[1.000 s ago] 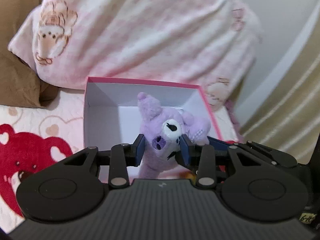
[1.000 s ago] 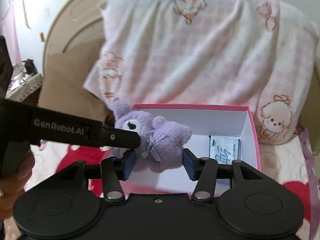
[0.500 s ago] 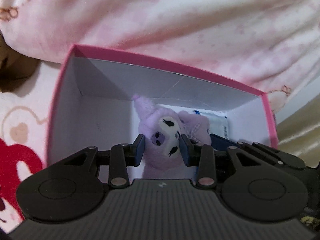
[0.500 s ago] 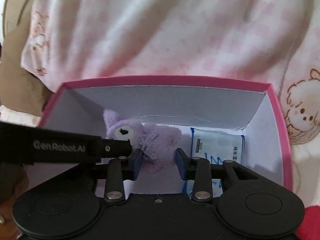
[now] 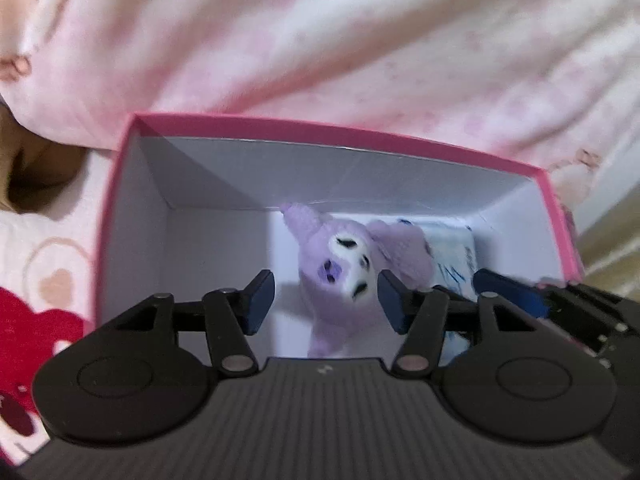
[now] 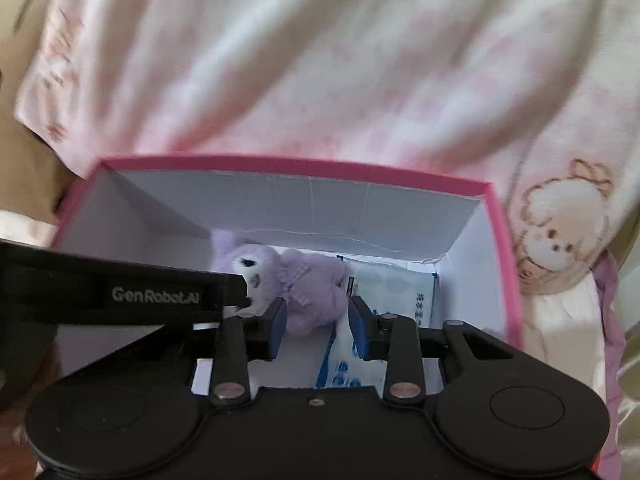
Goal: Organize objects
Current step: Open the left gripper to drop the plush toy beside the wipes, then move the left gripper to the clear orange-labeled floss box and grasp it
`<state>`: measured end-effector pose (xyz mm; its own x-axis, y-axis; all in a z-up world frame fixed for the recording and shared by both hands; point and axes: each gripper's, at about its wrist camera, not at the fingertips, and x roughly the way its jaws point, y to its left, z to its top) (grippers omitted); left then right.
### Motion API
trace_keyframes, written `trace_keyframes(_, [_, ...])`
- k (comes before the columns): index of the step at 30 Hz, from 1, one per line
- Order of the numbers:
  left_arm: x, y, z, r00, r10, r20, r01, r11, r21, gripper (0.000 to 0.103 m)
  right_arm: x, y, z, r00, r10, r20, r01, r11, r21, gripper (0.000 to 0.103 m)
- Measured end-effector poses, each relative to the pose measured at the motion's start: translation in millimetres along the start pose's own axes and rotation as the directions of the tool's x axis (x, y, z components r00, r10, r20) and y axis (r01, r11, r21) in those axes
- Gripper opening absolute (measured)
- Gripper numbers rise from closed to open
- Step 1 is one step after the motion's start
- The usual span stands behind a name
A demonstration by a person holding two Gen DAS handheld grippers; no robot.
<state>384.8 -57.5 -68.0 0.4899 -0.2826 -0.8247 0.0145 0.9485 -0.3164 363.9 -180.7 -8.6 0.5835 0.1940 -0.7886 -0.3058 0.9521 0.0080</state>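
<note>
A purple plush toy [image 5: 344, 276] lies on the floor of a pink box with white inner walls [image 5: 208, 184]. My left gripper [image 5: 326, 300] is open, its pads spread on either side of the toy's head. In the right wrist view the toy [image 6: 296, 284] lies partly on a blue-white tissue packet [image 6: 392, 300] inside the box [image 6: 360, 208]. My right gripper [image 6: 316, 324] is open around the toy's body, with gaps at both pads. The left gripper's black arm [image 6: 120, 292] crosses in from the left.
A pink and white blanket [image 5: 320, 48] is bunched behind the box. A brown cushion [image 5: 24, 176] lies at the far left. The bed sheet [image 5: 36, 280] with red bear prints is left of the box. The tissue packet [image 5: 452, 256] fills the box's right side.
Both grippers have let go of the plush toy, which now rests on the box floor. The left jaws have opened wide, the right jaws a little.
</note>
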Motion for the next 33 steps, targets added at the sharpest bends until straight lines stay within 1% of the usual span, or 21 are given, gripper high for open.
trace_keyframes(2, [-20.9, -6.1, -4.1, 1.000, -0.019, -0.012, 0.019, 0.998, 0.057, 0.056, -22.6, -1.6, -6.5, 0.999, 0.037, 0.013, -0.038, 0.999, 0.017, 0.043])
trace_keyframes(3, [-33.9, -9.9, -7.1, 1.000, -0.024, -0.007, 0.024, 0.996, 0.087, 0.056, -36.0, -4.5, -10.9, 0.998, 0.057, 0.021, -0.058, 0.998, 0.025, 0.043])
trace_keyframes(5, [-56.7, -18.0, -12.0, 0.999, -0.033, 0.002, 0.032, 0.989, 0.146, 0.058, -61.5, -5.2, -20.5, 0.994, 0.101, 0.033, -0.102, 0.994, 0.044, 0.049])
trace_keyframes(6, [-65.7, -21.1, -13.0, 0.999, -0.032, 0.002, 0.031, 0.986, 0.162, 0.058, -74.5, -11.3, -26.3, 0.992, 0.120, 0.039, -0.122, 0.991, 0.051, 0.049])
trace_keyframes(9, [-99.8, -26.3, -17.7, 0.999, -0.054, 0.001, 0.053, 0.981, 0.187, 0.059, -106.8, -9.7, -35.0, 0.987, 0.159, 0.039, -0.161, 0.985, 0.062, 0.049])
trace_keyframes(12, [-130.1, -31.2, -25.3, 0.998, -0.067, -0.002, 0.066, 0.978, 0.200, 0.063, -136.5, -5.9, -41.9, 0.978, 0.205, 0.042, -0.207, 0.976, 0.065, 0.049])
trace_keyframes(14, [-148.5, -33.3, -31.1, 0.997, -0.075, -0.020, 0.078, 0.971, 0.224, 0.069, -155.2, 0.0, -51.0, 0.971, 0.234, 0.050, -0.237, 0.970, 0.052, 0.050])
trace_keyframes(15, [-158.5, -32.9, -34.4, 0.997, -0.072, -0.032, 0.077, 0.969, 0.234, 0.069, -165.2, 3.9, -53.0, 0.967, 0.249, 0.058, -0.251, 0.967, 0.036, 0.051])
trace_keyframes(19, [-197.4, -31.3, -54.4, 0.997, -0.038, -0.065, 0.054, 0.960, 0.274, 0.070, -206.6, 14.2, -65.2, 0.954, 0.284, 0.094, -0.284, 0.959, -0.016, 0.063])
trace_keyframes(22, [-223.6, -30.4, -70.8, 0.997, -0.027, -0.070, 0.046, 0.955, 0.291, 0.072, -227.4, 22.0, -76.1, 0.951, 0.293, 0.102, -0.290, 0.956, -0.046, 0.068])
trace_keyframes(25, [-244.7, -32.1, -90.8, 0.996, -0.041, -0.080, 0.066, 0.938, 0.340, 0.073, -246.5, 32.0, -89.7, 0.953, 0.282, 0.115, -0.272, 0.958, -0.094, 0.074])
trace_keyframes(27, [-256.2, -31.6, -104.9, 0.997, -0.036, -0.072, 0.059, 0.934, 0.353, 0.074, -254.8, 37.3, -99.7, 0.951, 0.285, 0.119, -0.273, 0.956, -0.110, 0.075])
trace_keyframes(30, [-267.0, -25.9, -127.1, 0.998, -0.037, -0.044, 0.050, 0.934, 0.355, 0.077, -258.9, 43.1, -117.3, 0.942, 0.320, 0.098, -0.308, 0.944, -0.118, 0.080])
trace_keyframes(32, [-268.2, -20.9, -140.7, 0.998, -0.046, -0.049, 0.061, 0.934, 0.353, 0.078, -259.7, 48.6, -129.7, 0.940, 0.327, 0.098, -0.312, 0.940, -0.140, 0.084])
trace_keyframes(33, [-267.8, -18.5, -147.1, 0.998, -0.046, -0.051, 0.061, 0.935, 0.349, 0.078, -259.2, 51.6, -136.5, 0.940, 0.326, 0.098, -0.309, 0.939, -0.152, 0.084])
